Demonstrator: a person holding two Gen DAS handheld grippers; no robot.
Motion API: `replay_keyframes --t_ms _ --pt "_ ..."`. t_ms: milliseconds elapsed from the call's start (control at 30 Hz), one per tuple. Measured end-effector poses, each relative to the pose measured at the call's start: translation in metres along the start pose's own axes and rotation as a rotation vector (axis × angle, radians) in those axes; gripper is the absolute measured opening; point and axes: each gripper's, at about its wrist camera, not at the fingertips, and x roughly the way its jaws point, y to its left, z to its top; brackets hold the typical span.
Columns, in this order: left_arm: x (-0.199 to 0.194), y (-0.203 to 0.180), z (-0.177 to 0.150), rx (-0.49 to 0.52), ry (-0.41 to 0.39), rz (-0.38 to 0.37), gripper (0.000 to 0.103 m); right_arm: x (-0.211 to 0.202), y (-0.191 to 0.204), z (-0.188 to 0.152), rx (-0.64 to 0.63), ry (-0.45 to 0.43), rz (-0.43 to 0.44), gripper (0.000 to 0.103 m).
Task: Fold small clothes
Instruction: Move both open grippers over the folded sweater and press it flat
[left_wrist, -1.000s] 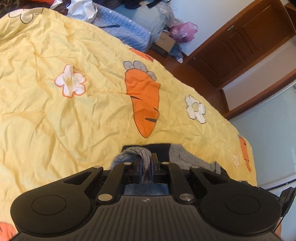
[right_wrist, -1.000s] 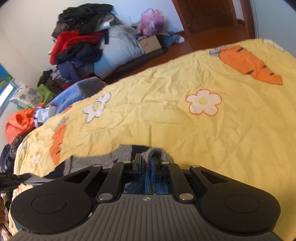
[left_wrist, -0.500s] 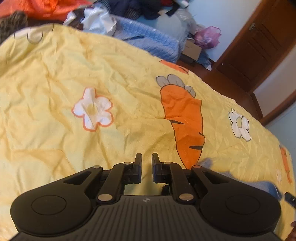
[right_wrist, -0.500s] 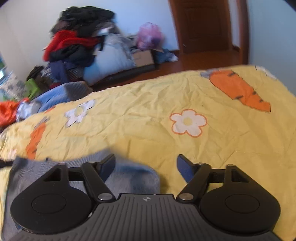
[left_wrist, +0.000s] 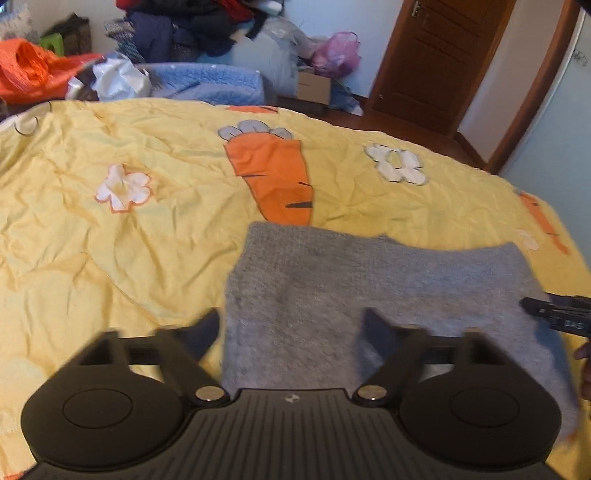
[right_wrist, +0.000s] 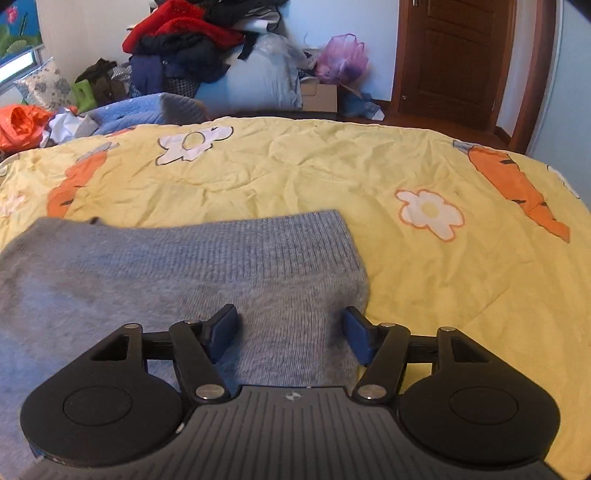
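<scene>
Grey knit garment (right_wrist: 184, 280) flat on the yellow carrot-print quilt (right_wrist: 424, 266), under both spread, empty tongs; left gripper (left_wrist: 290, 325) wide over its left edge, right gripper (right_wrist: 290, 325) wide over its ribbed right corner; clothes pile (right_wrist: 192, 40) beyond the bed

I count one grey knit garment (right_wrist: 177, 273) lying on one yellow quilt (right_wrist: 332, 166). Across my right view the quilt's print shows two carrots and two whole flowers. I hold two grippers, my left gripper (left_wrist: 290, 325) and my right gripper (right_wrist: 290, 325), each with two fingers.
</scene>
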Motion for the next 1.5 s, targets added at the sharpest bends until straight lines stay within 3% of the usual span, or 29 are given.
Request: replay_keyframes --t_ms 133,200,233,300,333,433,500,600,633,700,800,833,1000,1100,1167,1367,1500 --pt "0.035 0.010 -0.011 0.042 0.043 0.124 0.091 0.009 -0.011 0.001 0.046 -0.011 -0.044 0.078" --pt "0.028 0.017 -0.013 0.002 0.011 0.119 0.086 -0.001 -0.011 0.000 0.056 -0.032 -0.023 0.072" --pt "0.019 0.018 -0.013 0.004 -0.013 0.133 0.076 -0.012 -0.012 -0.003 0.061 -0.059 -0.002 0.069" --pt "-0.004 0.012 -0.014 0.052 -0.083 0.156 0.075 -0.036 -0.010 -0.012 0.046 -0.094 0.035 0.069" --pt "-0.017 0.009 -0.014 0.058 -0.111 0.126 0.075 -0.046 -0.009 -0.020 0.033 -0.099 0.052 0.069" --pt "-0.044 -0.007 -0.023 0.050 -0.111 -0.081 0.076 -0.064 0.006 -0.049 -0.036 -0.083 0.083 0.070" --pt "-0.047 -0.030 -0.038 0.097 -0.091 -0.126 0.076 -0.070 0.021 -0.067 -0.099 -0.083 0.062 0.079" --pt "-0.030 -0.062 -0.068 0.212 -0.036 -0.050 0.076 -0.064 0.031 -0.083 -0.090 -0.042 0.008 0.087" --pt "-0.020 -0.065 -0.078 0.230 -0.022 -0.012 0.078 -0.061 0.027 -0.085 -0.058 -0.027 -0.003 0.096" --pt "-0.017 -0.064 -0.096 0.269 -0.086 0.028 0.078 -0.059 0.018 -0.087 -0.031 -0.030 -0.008 0.102" --pt "-0.025 -0.054 -0.103 0.233 -0.117 0.042 0.078 -0.064 0.017 -0.088 -0.013 -0.016 -0.021 0.099" --pt "-0.032 -0.050 -0.103 0.223 -0.124 0.051 0.076 -0.070 0.017 -0.088 0.005 -0.013 -0.020 0.092" --pt "-0.080 -0.050 -0.124 0.174 -0.168 -0.031 0.077 -0.101 0.037 -0.107 -0.057 -0.062 0.004 0.088" --pt "-0.078 -0.051 -0.146 0.157 -0.107 -0.054 0.077 -0.101 0.051 -0.121 -0.111 -0.069 -0.010 0.088" --pt "-0.068 -0.050 -0.161 0.188 -0.095 -0.006 0.077 -0.098 0.053 -0.130 -0.115 -0.072 -0.013 0.090" --pt "-0.067 -0.045 -0.172 0.202 -0.139 0.021 0.079 -0.095 0.041 -0.134 -0.056 -0.070 -0.012 0.103" --pt "-0.072 -0.041 -0.174 0.177 -0.136 0.017 0.084 -0.098 0.042 -0.139 -0.053 -0.081 -0.013 0.103"
